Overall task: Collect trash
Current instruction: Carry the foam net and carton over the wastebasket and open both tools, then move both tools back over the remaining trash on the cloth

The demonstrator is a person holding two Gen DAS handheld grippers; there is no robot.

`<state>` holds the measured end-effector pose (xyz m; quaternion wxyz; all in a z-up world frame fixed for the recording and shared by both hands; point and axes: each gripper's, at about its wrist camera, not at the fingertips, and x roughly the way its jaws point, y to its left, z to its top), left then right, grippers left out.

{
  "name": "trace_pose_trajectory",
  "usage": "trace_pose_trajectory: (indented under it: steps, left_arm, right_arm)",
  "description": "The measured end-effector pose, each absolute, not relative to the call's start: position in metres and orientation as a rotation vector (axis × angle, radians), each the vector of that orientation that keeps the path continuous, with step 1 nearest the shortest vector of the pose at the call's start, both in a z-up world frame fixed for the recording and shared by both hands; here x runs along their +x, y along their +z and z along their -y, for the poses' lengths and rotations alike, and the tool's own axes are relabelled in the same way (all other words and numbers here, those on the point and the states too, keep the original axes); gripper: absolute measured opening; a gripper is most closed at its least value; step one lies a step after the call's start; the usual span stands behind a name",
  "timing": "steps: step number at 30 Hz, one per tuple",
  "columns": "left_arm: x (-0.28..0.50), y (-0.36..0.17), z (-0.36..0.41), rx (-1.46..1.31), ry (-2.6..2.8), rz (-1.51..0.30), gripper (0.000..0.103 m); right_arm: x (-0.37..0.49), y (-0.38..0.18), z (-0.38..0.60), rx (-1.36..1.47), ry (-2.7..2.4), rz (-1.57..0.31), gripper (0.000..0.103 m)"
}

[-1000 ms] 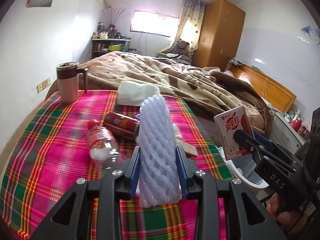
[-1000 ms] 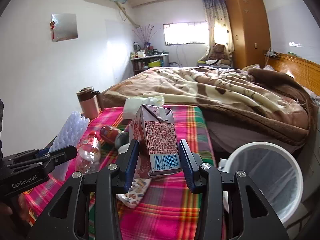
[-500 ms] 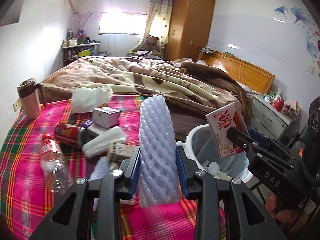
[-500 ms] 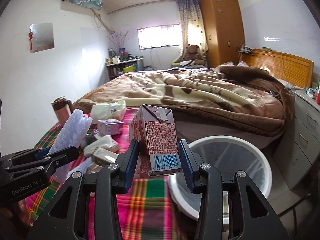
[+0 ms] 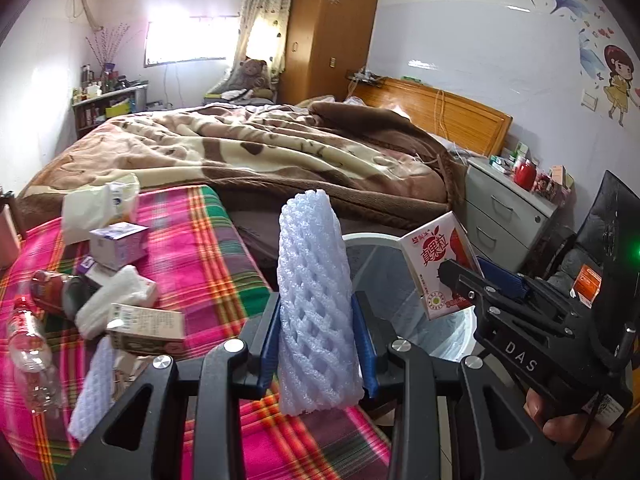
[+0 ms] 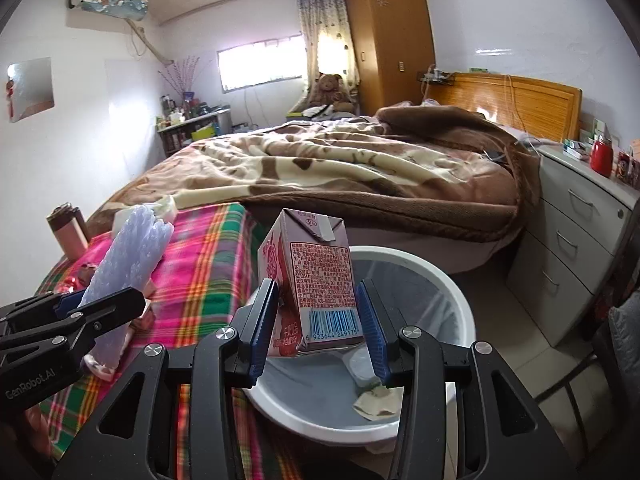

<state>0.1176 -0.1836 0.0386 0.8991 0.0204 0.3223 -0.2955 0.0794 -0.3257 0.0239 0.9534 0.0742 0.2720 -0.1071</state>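
My left gripper [image 5: 316, 344] is shut on a white foam net sleeve [image 5: 314, 300], held upright over the right edge of the plaid-covered table [image 5: 192, 240]. In the right wrist view, my right gripper [image 6: 316, 320] is shut on a pink drink carton [image 6: 316, 276], held above the white trash bin [image 6: 448, 284]. The bin holds a plastic lid and scraps of paper. The left wrist view shows the carton [image 5: 436, 264] and right gripper [image 5: 464, 284] over the bin [image 5: 372, 240]. The right wrist view shows the foam sleeve [image 6: 128, 264] at left.
On the table lie a plastic bottle [image 5: 28, 348], a red can [image 5: 52, 292], small boxes [image 5: 116, 240], tissue [image 5: 116, 300] and another foam net [image 5: 96, 388]. A pink mug [image 6: 68, 232] stands at the far table edge. A bed [image 6: 340, 168] lies behind, a grey drawer unit [image 6: 576, 232] at right.
Both grippers have swung to the right, away from the table's middle. The trash bin now lies under the carton, and the foam sleeve has come to the table's right edge.
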Motion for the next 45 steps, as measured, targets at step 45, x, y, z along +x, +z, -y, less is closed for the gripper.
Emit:
trace_pose_trajectory:
  steps: [45]
  left_arm:
    - [0.125,0.022,0.22,0.077,-0.659,-0.726,0.069]
  right_arm:
    - [0.08,0.006,0.356,0.143,-0.317,-0.664,0.055]
